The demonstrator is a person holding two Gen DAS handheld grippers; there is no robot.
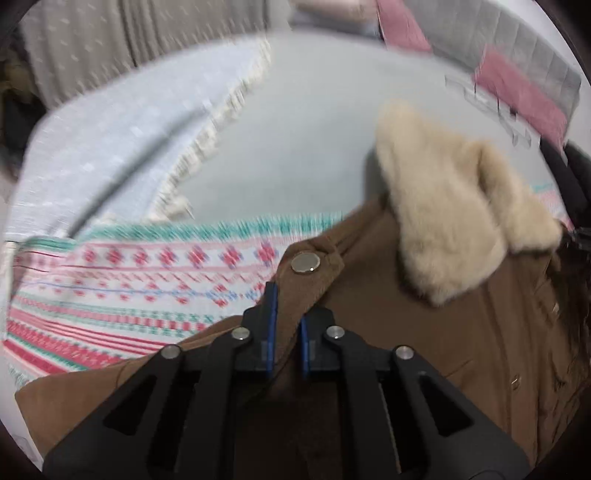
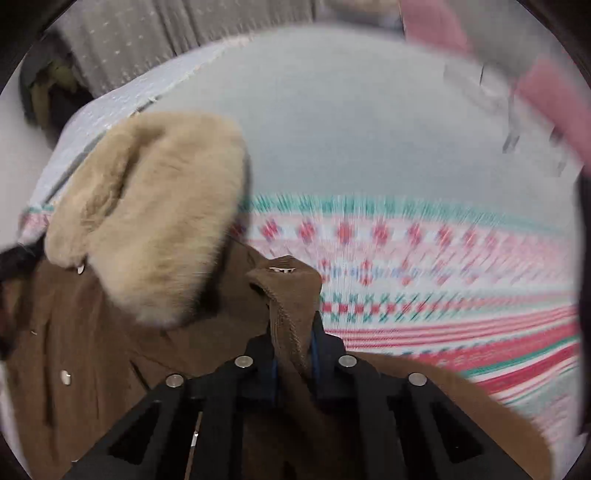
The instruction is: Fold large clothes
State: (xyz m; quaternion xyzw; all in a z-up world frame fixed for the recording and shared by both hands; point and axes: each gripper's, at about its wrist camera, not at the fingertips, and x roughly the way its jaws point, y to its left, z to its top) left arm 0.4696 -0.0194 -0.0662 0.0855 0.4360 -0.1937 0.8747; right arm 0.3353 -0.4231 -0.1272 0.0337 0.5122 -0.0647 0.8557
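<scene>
Coat (image 1: pixel 424 332), brown corduroy (cream fur collar (image 1: pixel 443 206)), pinched tight by left gripper (image 1: pixel 286 314) and right gripper (image 2: pixel 293 332).

A: Background, quick. Pale grey-blue bed sheet (image 1: pixel 314 140) fills the middle.
B: Near edge has a patterned blanket (image 1: pixel 122 291), red, pink and teal bands.
A: Far left, a light blue dotted cover (image 1: pixel 122 133) with a cream fringe.
B: Behind it a grey dotted curtain (image 1: pixel 122 33). Far right, pink fabric (image 1: pixel 517 92), blurred.
</scene>
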